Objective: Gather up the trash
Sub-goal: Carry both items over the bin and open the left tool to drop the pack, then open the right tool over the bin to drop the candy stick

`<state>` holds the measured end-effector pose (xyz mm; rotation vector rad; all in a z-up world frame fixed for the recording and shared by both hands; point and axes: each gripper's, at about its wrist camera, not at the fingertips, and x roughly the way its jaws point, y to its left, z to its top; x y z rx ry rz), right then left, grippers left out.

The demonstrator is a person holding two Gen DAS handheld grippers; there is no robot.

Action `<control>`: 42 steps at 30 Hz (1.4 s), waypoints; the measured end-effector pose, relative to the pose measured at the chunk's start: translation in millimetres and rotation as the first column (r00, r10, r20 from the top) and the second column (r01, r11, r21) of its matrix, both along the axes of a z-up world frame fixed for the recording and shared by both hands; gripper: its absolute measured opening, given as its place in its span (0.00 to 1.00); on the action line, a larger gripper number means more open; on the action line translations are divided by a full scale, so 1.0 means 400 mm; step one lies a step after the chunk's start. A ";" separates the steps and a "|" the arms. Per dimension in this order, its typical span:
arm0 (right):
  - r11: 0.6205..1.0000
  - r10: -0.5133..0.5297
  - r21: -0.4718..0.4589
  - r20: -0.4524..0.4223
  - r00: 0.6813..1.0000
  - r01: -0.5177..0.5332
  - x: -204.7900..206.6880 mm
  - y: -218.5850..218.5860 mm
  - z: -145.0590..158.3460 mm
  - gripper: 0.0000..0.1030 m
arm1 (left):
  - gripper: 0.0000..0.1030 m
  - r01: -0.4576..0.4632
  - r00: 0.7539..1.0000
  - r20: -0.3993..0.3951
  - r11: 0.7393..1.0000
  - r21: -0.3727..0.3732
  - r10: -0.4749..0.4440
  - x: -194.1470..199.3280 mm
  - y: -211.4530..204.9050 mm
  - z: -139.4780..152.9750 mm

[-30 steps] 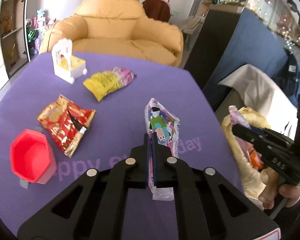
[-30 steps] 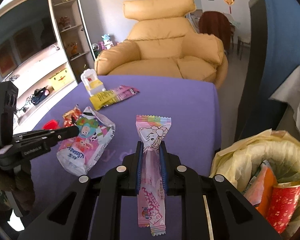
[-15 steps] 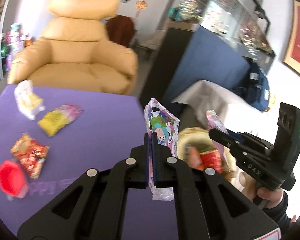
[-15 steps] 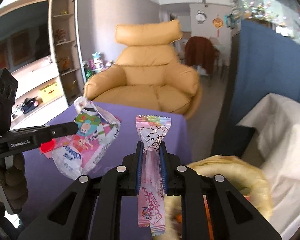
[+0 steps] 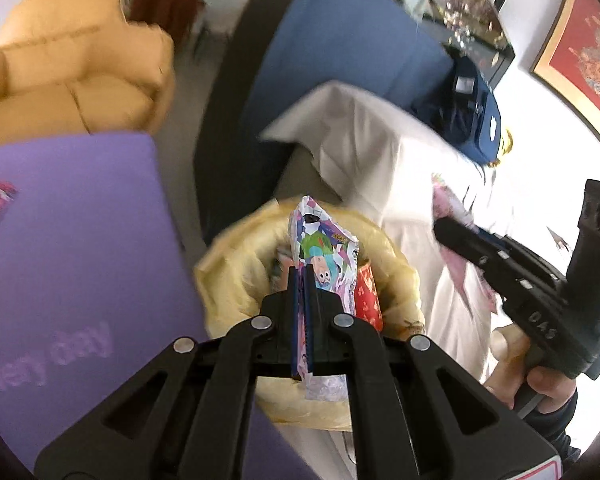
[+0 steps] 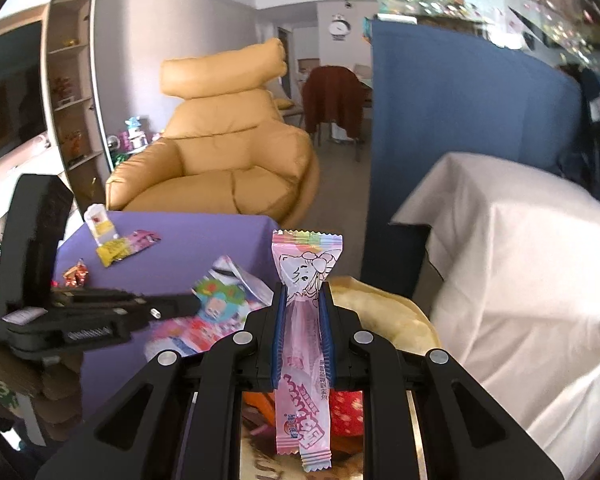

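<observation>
Trash bin (image 5: 236, 276) with yellow liner, standing just off the corner of the purple table (image 5: 80, 240), between the table and a white-draped piece of furniture (image 5: 400, 184). Inside the bin: a red patterned paper cup (image 5: 366, 292) and other wrappers, too blurred to identify. From the right wrist view the bin's rim (image 6: 384, 312) shows just behind the fingers, with red and orange items below them.

Left gripper (image 5: 303, 280): fingers clamped tight on a cartoon-print snack bag (image 5: 324, 252). Bag stands upright between the fingers; its top rises above the tips, its lower end hangs below them. Bag is directly over the bin's mouth.

Right gripper (image 6: 302, 300): fingers closed on a pink candy wrapper (image 6: 306, 264), pinched at its narrow waist. The wrapper's flared top with rainbow edge stands above the tips, and the long tail hangs down between the gripper arms. It sits over the near side of the bin. In the left wrist view the same gripper (image 5: 456, 236) is to the bin's right, over the white cloth, held by a hand (image 5: 536, 384).

Still on the table, well apart from the bin: a yellow-and-pink wrapper (image 6: 126, 244), a red-gold foil wrapper (image 6: 76, 274), and a small white-and-yellow toy (image 6: 98, 220). A tan armchair (image 6: 220, 160) stands beyond the table.
</observation>
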<state>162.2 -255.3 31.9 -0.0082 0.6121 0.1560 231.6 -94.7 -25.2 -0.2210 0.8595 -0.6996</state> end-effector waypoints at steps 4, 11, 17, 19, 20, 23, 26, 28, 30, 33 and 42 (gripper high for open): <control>1.000 -0.022 0.004 -0.031 0.999 0.022 0.007 -0.030 -0.031 0.16 | 0.02 0.035 0.997 -0.064 0.999 0.009 -0.034 0.029 -0.052 -0.064; 0.999 -0.034 0.021 -0.071 0.997 0.035 0.024 -0.045 -0.068 0.16 | 0.33 0.071 0.986 -0.152 0.997 -0.025 -0.074 0.061 -0.088 -0.131; 0.999 -0.032 0.033 -0.110 0.993 0.035 0.048 -0.038 -0.100 0.16 | 0.38 -0.001 0.999 -0.047 0.999 0.041 0.003 0.024 -0.025 -0.084; 0.999 -0.032 0.025 -0.129 0.991 0.035 0.059 -0.032 -0.122 0.16 | 0.38 -0.040 0.999 0.005 0.996 0.074 0.040 0.009 0.001 -0.066; 0.999 -0.033 0.019 -0.145 0.989 0.036 0.067 -0.029 -0.138 0.16 | 0.39 -0.064 0.998 0.034 0.994 0.092 0.061 -0.003 0.021 -0.057; 0.999 -0.034 0.021 -0.185 0.982 0.039 0.087 -0.028 -0.176 0.16 | 0.42 -0.117 0.992 0.064 0.986 0.121 0.110 -0.028 0.078 -0.052; 0.999 -0.035 0.014 -0.239 0.970 0.039 0.109 -0.023 -0.226 0.16 | 0.42 -0.139 0.989 0.061 0.981 0.137 0.132 -0.048 0.123 -0.061; 0.999 -0.042 -0.014 -0.281 0.959 0.040 0.124 -0.013 -0.261 0.16 | 0.42 -0.152 0.988 0.051 0.978 0.145 0.146 -0.060 0.157 -0.072; 0.999 -0.051 -0.031 -0.317 0.947 0.044 0.136 -0.009 -0.291 0.16 | 0.42 -0.161 0.987 0.036 0.977 0.139 0.157 -0.066 0.184 -0.082; 0.998 -0.059 -0.027 -0.319 0.946 0.054 0.132 -0.010 -0.295 0.18 | 0.43 -0.181 0.983 0.021 0.975 0.126 0.180 -0.068 0.215 -0.088; 0.998 -0.051 0.012 -0.281 0.958 0.057 0.081 -0.019 -0.238 0.49 | 0.47 -0.200 0.980 0.016 0.973 0.111 0.199 -0.081 0.255 -0.094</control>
